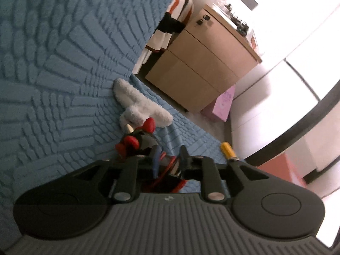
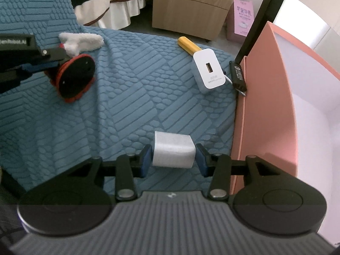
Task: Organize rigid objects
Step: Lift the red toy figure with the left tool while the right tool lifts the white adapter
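- Right wrist view: my right hand-held gripper (image 2: 173, 158) straddles a small white block (image 2: 173, 152) on the blue textured sofa cover (image 2: 131, 110), near the cover's right edge, where a pink box (image 2: 267, 106) stands.
- Its blue pads (image 2: 146, 159) flank the block on both flat sides, the left pad touching or nearly so and the right with a sliver of gap; the jaws look narrowed, not yet clamped.
- Handling, as I judge it: a light, stiff plastic piece with smooth faces that may slip, so the flat sides are where I should pinch it, squarely at mid-height.
- Farther toward the far right corner of the cover lie a white charger (image 2: 209, 72) and a yellow cylinder (image 2: 189, 44), touching each other, with a black clip-like item (image 2: 238, 76) against the box wall.
- Left wrist view: my left hand-held gripper (image 1: 167, 159) holds a red-and-black toy (image 1: 136, 140) clear of the cover, jaws closed narrowly on it.
- The toy seems rigid but knobbly, with thin parts that could snag, beside a white fluffy cloth (image 1: 140, 99) at the seat's back.
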The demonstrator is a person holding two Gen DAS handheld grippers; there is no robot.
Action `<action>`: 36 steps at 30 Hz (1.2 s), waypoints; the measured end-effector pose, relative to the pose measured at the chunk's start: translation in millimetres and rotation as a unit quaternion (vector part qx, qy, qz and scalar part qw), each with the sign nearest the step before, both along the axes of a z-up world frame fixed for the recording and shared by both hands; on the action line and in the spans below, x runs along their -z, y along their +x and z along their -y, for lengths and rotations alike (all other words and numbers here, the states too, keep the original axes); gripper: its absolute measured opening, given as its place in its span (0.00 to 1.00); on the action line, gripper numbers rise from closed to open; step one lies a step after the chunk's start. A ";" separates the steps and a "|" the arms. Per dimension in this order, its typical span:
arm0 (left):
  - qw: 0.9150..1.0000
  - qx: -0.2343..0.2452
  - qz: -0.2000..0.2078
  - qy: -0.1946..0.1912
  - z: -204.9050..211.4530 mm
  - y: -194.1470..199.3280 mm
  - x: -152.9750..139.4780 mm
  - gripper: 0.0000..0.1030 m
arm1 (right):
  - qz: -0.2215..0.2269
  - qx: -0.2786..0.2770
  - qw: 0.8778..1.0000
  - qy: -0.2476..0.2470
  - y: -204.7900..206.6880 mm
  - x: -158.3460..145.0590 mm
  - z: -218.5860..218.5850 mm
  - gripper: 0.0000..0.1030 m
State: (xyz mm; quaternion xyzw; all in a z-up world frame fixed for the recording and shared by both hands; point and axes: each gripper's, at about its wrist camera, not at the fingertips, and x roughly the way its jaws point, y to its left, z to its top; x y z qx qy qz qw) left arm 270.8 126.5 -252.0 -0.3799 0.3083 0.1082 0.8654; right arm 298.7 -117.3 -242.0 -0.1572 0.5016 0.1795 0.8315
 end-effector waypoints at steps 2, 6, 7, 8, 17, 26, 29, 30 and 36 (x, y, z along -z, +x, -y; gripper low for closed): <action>1.000 -0.007 0.008 -0.009 -0.3 -4.1 0.4 0.40 | 0.001 0.002 1.000 0.003 -1.4 -0.9 0.9 0.45; 0.999 -0.024 0.011 -0.022 1.6 -9.1 -0.9 0.60 | -0.001 0.003 1.000 0.010 -5.1 -0.4 2.8 0.45; 0.999 -0.028 0.013 -0.019 2.0 -11.2 -1.7 0.68 | -0.002 0.004 1.000 0.011 -6.5 0.5 3.3 0.45; 0.999 -0.032 0.014 -0.012 2.8 -12.7 -3.4 0.69 | -0.001 0.004 1.000 0.011 -7.8 1.4 3.9 0.45; 0.997 -0.071 -0.013 -0.007 -5.2 -14.1 6.1 0.70 | 0.009 -0.003 1.000 0.004 -13.6 3.1 2.9 0.45; 0.996 -0.078 -0.046 -0.022 -22.3 -5.3 28.6 0.69 | 0.009 -0.007 1.000 -0.001 -17.8 4.2 0.8 0.43; 0.996 -0.075 -0.047 -0.032 -24.3 -0.6 32.7 0.69 | 0.008 -0.010 1.000 -0.003 -18.8 3.5 1.7 0.43; 0.996 -0.073 -0.048 -0.029 -24.9 1.0 33.0 0.68 | 0.008 -0.011 1.000 -0.003 -19.1 3.0 2.0 0.43; 0.998 -0.044 -0.044 -0.004 -19.1 5.2 27.0 0.61 | 0.006 -0.004 1.000 -0.002 -19.3 -3.3 4.5 0.43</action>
